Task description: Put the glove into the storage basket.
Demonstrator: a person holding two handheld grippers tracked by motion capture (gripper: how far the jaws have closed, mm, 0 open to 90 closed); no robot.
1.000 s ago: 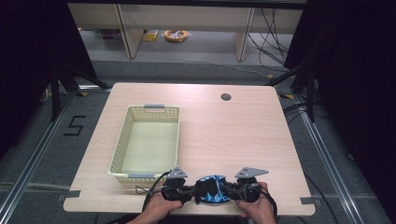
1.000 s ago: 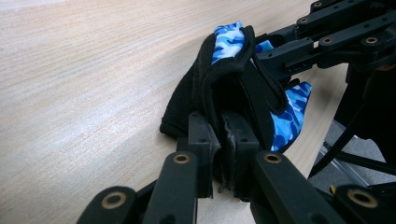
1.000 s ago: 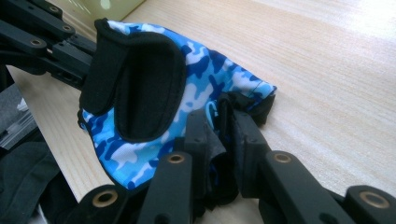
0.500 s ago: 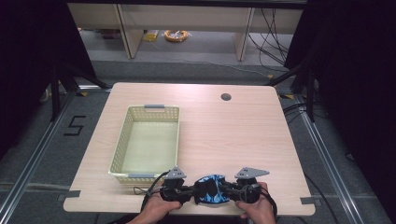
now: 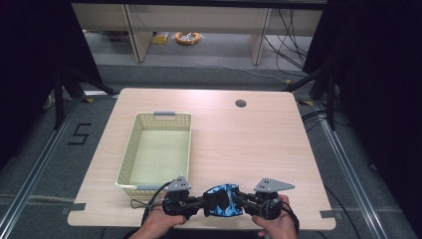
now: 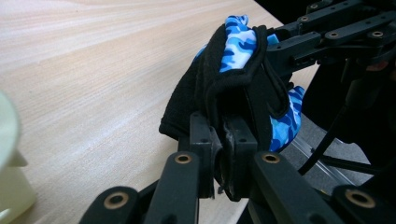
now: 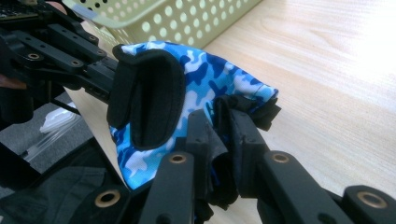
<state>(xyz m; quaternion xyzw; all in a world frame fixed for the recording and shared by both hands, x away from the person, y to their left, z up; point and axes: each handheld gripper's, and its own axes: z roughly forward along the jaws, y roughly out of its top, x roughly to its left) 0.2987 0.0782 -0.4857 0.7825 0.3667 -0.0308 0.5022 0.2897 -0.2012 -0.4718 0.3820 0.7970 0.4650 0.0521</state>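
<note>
Sitting at the left of the tabletop [image 5: 259,144], a pale yellow basket [image 5: 157,149] lies empty. Near the front edge, the left tool [image 5: 191,201] pinches one end of a blue camouflage glove [image 5: 224,200], held just above the wood, while the right tool [image 5: 246,201] pinches its other end.

A pale wooden table [image 5: 249,144] carries an empty yellow-green basket [image 5: 130,149] at its left.
</note>
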